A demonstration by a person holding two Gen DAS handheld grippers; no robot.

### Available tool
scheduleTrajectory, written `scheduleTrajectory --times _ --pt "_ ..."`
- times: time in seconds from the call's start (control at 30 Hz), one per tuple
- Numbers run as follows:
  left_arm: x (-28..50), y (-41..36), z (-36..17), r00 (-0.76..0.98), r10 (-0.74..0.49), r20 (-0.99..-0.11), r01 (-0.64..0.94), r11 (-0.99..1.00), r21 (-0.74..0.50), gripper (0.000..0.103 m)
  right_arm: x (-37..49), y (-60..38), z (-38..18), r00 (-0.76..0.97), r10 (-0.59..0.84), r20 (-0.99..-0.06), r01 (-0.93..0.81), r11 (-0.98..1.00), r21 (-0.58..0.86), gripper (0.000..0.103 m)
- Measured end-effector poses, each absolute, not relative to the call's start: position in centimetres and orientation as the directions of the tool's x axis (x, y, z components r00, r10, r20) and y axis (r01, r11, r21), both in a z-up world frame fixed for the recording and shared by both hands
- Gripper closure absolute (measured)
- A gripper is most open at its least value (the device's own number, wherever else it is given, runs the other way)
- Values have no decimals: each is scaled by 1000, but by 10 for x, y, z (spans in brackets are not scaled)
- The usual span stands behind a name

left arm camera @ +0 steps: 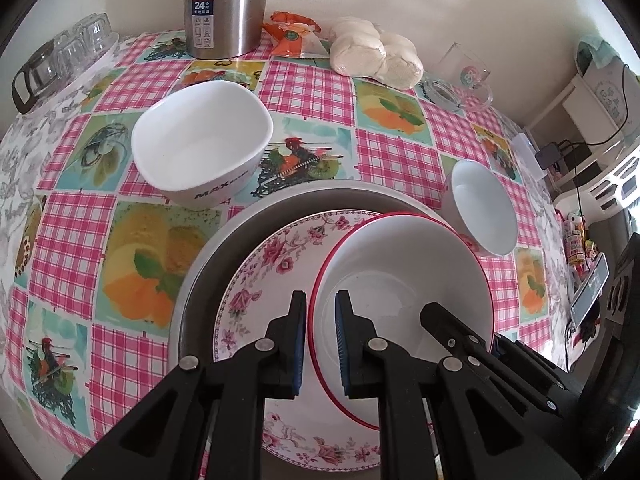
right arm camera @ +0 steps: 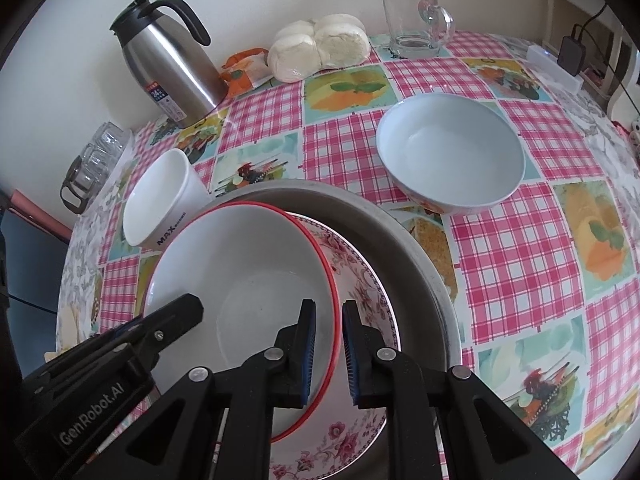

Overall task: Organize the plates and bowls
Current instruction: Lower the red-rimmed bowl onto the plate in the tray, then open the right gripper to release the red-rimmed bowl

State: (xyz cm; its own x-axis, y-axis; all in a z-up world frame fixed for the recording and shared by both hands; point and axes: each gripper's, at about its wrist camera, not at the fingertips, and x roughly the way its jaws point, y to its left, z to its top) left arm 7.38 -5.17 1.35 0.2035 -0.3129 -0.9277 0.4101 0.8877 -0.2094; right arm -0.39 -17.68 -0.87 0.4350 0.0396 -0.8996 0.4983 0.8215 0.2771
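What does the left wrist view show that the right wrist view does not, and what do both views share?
Only the left wrist view shows the white shelf with cables at the right edge.

Only the right wrist view shows the steel thermos jug's black lid and handle, which the left view crops.

Both show the red-rimmed white bowl on the pink floral plate inside the grey metal basin, with the left gripper and right gripper each straddling the bowl's rim, plus the square white bowl and pale blue bowl.

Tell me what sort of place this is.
Probably a home dining table: a patterned oilcloth, a steel thermos beside bagged buns, and a glass mug against the wall.
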Motion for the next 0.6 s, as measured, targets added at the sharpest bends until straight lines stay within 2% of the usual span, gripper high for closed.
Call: scheduleTrajectory --times 0.1,0.2,0.4,0.47,0.5,0.57,0.6 --pt "74 -49 15 206 -318 -925 398 891 -218 87 -5 -178 -5 441 38 -897 495 823 278 86" --pt "73 -47 21 230 -319 -919 395 894 -212 87 -7 -177 3 457 15 -889 490 830 266 80" --pt "70 -43 34 279 -322 -905 391 899 -199 87 -11 -177 20 496 -14 -868 480 837 261 80" --pt "71 -42 39 294 -321 -900 388 901 -194 85 -12 -177 27 513 -31 -858 477 841 255 80" --pt "71 -41 41 301 -319 -899 384 903 -192 81 -13 -177 29 521 -39 -853 475 843 252 79" --pt "73 -39 44 316 -307 -898 369 911 -181 71 -13 -177 33 528 -61 -847 480 845 238 67" --pt "74 -37 45 325 -296 -898 358 918 -172 65 -14 -177 34 530 -71 -845 484 844 232 54"
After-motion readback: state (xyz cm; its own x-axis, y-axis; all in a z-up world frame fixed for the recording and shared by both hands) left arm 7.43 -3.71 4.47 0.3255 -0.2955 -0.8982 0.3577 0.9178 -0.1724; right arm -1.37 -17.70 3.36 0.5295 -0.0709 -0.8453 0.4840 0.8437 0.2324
